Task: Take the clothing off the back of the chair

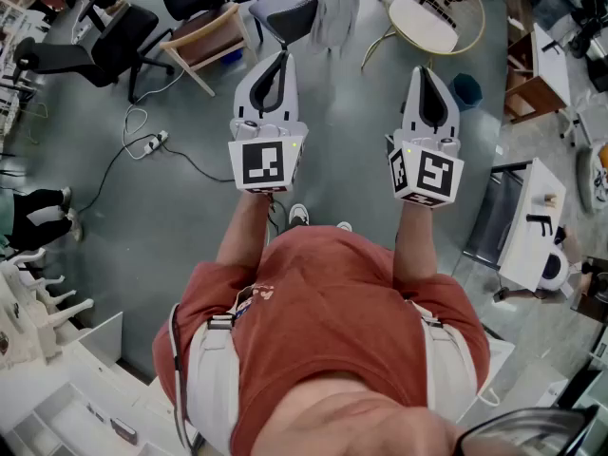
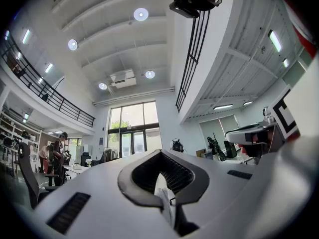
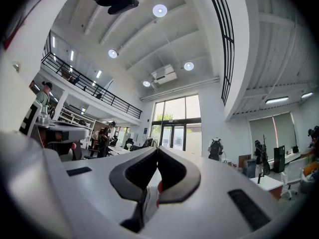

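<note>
While your left tool [image 1: 281,57] and right tool [image 1: 421,70] sit closed, both empty, pale grey clothing [image 1: 338,8] hangs crumpled over back of dark chair [image 1: 293,12], far centre, well apart from tools.

Open-plan office: desks [image 1: 534,224], swivel chairs [image 1: 106,47]

two grippers [image 1: 282,57] [image 1: 422,69], one draped garment [image 1: 338,8]

Clothing [image 1: 339,9] on chair [image 1: 290,15] back — second chair [image 1: 204,38] left of it, third chair [image 1: 429,19] right.
</note>
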Available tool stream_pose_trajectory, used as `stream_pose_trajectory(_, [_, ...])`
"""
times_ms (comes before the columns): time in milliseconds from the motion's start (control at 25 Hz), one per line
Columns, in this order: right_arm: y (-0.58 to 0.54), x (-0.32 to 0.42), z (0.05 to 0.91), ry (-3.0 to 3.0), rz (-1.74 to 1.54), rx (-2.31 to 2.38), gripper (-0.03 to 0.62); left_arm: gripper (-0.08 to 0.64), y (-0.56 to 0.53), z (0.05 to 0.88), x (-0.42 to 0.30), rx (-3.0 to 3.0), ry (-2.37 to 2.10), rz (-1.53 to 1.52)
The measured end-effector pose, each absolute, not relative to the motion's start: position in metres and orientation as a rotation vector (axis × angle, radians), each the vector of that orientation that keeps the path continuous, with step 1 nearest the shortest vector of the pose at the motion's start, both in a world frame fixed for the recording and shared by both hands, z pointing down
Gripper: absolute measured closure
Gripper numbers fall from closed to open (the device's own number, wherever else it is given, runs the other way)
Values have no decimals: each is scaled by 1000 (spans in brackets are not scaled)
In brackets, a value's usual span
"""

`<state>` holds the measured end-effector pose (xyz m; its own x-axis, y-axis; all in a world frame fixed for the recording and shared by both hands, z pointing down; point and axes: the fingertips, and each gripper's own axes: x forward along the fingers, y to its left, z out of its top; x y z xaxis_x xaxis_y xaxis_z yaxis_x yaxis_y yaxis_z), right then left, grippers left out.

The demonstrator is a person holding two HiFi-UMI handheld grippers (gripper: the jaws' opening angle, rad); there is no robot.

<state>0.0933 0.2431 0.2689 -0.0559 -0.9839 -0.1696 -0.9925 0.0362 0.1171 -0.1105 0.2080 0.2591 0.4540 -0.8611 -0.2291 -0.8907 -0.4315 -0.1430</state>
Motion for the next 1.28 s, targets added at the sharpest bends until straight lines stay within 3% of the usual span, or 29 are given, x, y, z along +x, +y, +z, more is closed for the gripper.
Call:
stream_pose_trajectory(920, [206, -7, 283, 2275, 264, -2069, 568, 548, 176, 275, -212, -2487, 1514, 208])
stream_pose_trajectory(1280, [203, -8, 289, 2244, 244, -2107, 568, 548, 168, 279, -210, -2519, 1479, 231])
